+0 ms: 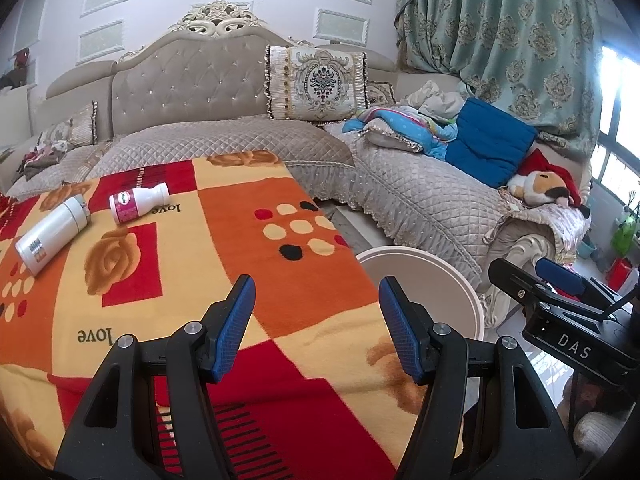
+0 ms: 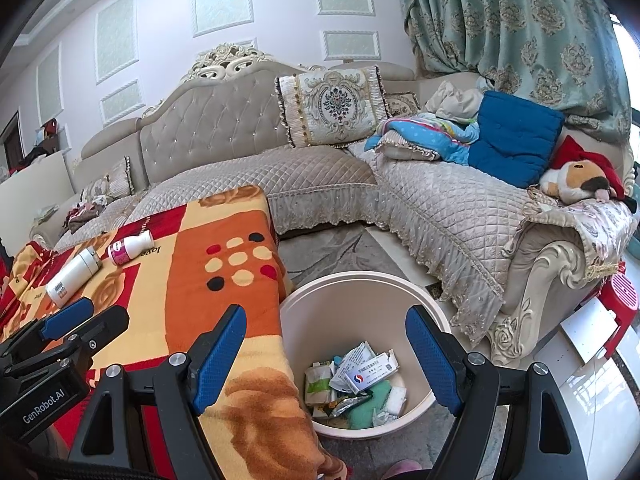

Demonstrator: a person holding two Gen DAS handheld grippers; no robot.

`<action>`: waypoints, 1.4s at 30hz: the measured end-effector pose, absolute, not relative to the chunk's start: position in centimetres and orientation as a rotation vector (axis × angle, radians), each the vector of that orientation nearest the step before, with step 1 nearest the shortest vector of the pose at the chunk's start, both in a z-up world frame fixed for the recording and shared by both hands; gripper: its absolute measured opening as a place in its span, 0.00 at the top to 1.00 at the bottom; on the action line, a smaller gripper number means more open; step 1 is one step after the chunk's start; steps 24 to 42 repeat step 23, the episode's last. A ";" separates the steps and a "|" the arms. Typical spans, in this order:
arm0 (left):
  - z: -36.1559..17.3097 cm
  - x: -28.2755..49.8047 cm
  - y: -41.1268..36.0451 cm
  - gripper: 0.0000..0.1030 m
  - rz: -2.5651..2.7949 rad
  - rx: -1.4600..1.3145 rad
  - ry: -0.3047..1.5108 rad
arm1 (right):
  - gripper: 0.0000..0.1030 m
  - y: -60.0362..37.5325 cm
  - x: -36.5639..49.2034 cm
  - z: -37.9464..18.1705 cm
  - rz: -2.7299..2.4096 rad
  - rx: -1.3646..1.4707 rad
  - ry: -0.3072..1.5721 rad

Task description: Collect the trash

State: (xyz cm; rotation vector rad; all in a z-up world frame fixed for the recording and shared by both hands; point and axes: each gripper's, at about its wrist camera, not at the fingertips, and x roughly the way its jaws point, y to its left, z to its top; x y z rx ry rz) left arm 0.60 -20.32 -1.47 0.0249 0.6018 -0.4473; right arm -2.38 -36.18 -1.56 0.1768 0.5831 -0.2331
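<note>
Two bottles lie on their sides on the blanket-covered table (image 1: pixel 248 240): a white flask (image 1: pixel 52 234) (image 2: pixel 72 274) with a metal cap, and beside it a small white bottle with a pink label (image 1: pixel 138 203) (image 2: pixel 130 249). A cream bin (image 2: pixel 360 292) stands on the floor off the table's right edge, holding several wrappers and paper packets (image 2: pixel 354 384); only its rim (image 1: pixel 424 264) shows in the left wrist view. My left gripper (image 1: pixel 316 328) hovers open over the near blanket, empty. My right gripper (image 2: pixel 326 360) is open and empty above the table edge and the bin.
A quilted beige corner sofa (image 1: pixel 420 196) wraps round behind the table, carrying cushions (image 1: pixel 316 80), a blue pillow (image 1: pixel 488 140), bundled bedding and a plush toy (image 1: pixel 540 188). A patterned curtain (image 2: pixel 520 32) hangs at the right. A red stool (image 2: pixel 618 300) stands past the sofa arm.
</note>
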 end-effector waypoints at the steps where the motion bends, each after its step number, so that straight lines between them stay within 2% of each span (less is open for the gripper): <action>1: -1.5 0.6 -20.4 0.39 -0.449 0.025 0.602 | 0.22 -36.2 -2.4 -1.6 -0.233 0.177 0.583; 42: -2.1 0.7 -20.9 0.39 -0.473 0.032 0.604 | 0.22 -36.8 -2.4 -2.1 -0.236 0.183 0.604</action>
